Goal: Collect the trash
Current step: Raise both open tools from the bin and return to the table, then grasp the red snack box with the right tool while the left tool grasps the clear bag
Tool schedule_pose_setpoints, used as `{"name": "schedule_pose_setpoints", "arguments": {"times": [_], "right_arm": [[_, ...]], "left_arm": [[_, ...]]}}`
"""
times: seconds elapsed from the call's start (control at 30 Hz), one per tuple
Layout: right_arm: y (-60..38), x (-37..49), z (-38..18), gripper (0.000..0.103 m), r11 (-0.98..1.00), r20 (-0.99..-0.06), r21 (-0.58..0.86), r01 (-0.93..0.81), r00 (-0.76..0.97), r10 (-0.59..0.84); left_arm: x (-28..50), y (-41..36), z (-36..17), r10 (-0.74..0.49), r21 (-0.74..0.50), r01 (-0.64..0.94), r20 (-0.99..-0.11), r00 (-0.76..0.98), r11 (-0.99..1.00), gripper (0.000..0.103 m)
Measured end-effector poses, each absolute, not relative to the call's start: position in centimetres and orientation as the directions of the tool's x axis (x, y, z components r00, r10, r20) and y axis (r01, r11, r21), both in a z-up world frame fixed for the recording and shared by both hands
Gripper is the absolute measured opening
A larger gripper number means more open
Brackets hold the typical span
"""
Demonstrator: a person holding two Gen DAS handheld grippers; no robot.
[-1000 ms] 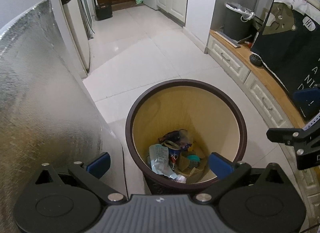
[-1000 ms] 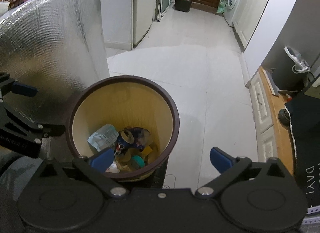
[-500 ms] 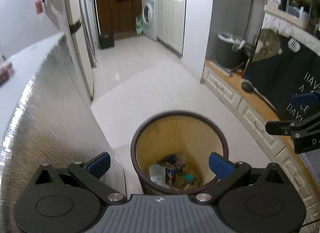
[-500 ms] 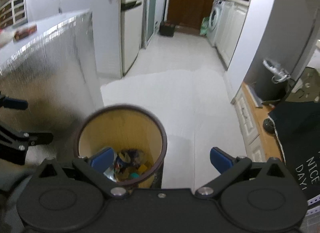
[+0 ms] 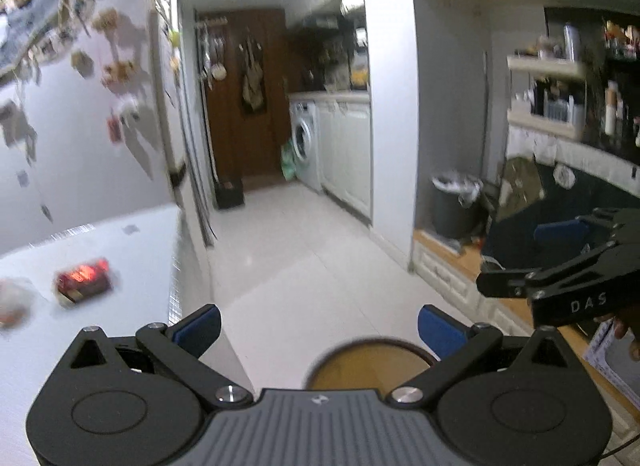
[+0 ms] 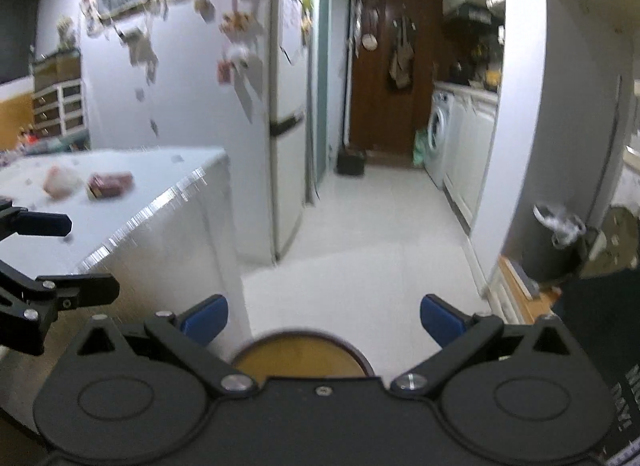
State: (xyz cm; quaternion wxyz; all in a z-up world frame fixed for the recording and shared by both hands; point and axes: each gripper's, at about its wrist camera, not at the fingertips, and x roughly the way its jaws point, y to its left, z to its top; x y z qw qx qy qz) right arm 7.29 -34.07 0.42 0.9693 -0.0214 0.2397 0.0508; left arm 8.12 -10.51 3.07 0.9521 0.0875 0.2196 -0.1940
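Observation:
The brown-rimmed trash bin (image 5: 372, 362) with a yellow inside stands on the floor, mostly hidden below my left gripper (image 5: 318, 328), which is open and empty. It also shows in the right wrist view (image 6: 296, 354) below my open, empty right gripper (image 6: 322, 320). A red packet (image 5: 82, 280) and a pale crumpled piece (image 5: 12, 302) lie on the white counter (image 5: 132, 250). In the right wrist view the red packet (image 6: 110, 183) and the crumpled piece (image 6: 60, 181) lie side by side on the counter (image 6: 160, 173). All is blurred.
A fridge (image 6: 286, 113) stands behind the counter. A washing machine (image 5: 304, 141) and a brown door (image 5: 244, 105) are at the far end of the white floor (image 5: 304, 250). A dark lined bin (image 5: 454, 205) and low drawers (image 5: 448, 278) are at the right.
Both grippers have risen and tilted up from over the bin. The bin has slid to the bottom of both views and the counter top with its litter has come into view.

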Motion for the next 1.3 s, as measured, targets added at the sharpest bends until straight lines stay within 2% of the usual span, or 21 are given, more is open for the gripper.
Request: {"name": "schedule_pose_setpoints", "arguments": {"times": [0.3, 0.63, 0.93, 1.1, 1.3], "right_arm": [[-28.2, 8.9, 4.4, 0.103, 0.981, -0.337, 0.062, -0.184, 0.921, 0.194], [-19.3, 13.8, 7.0, 0.103, 0.958, -0.290, 0.066, -0.281, 0.913, 0.287], [-12.3, 20.2, 7.8, 0.103, 0.938, -0.316, 0.135, -0.318, 0.884, 0.345], [-9.4, 23.5, 6.7, 0.103, 0.929, -0.369, 0.189, -0.318, 0.854, 0.368], [-5.7, 27.0, 5.0, 0.103, 0.938, -0.397, 0.211, -0.274, 0.853, 0.338]], "left_arm": [[8.7, -3.3, 7.1, -0.228, 0.108, 0.280, -0.345, 0.910, 0.954, 0.103], [13.8, 6.0, 9.2, -0.065, 0.121, 0.102, -0.278, 0.958, 0.987, 0.103], [21.3, 12.8, 7.2, 0.087, 0.077, -0.067, -0.302, 0.949, 0.995, 0.103], [24.7, 16.2, 4.7, 0.165, 0.066, -0.152, -0.326, 0.931, 0.986, 0.103], [26.4, 19.9, 2.7, 0.194, 0.020, -0.200, -0.363, 0.911, 0.980, 0.103]]}}
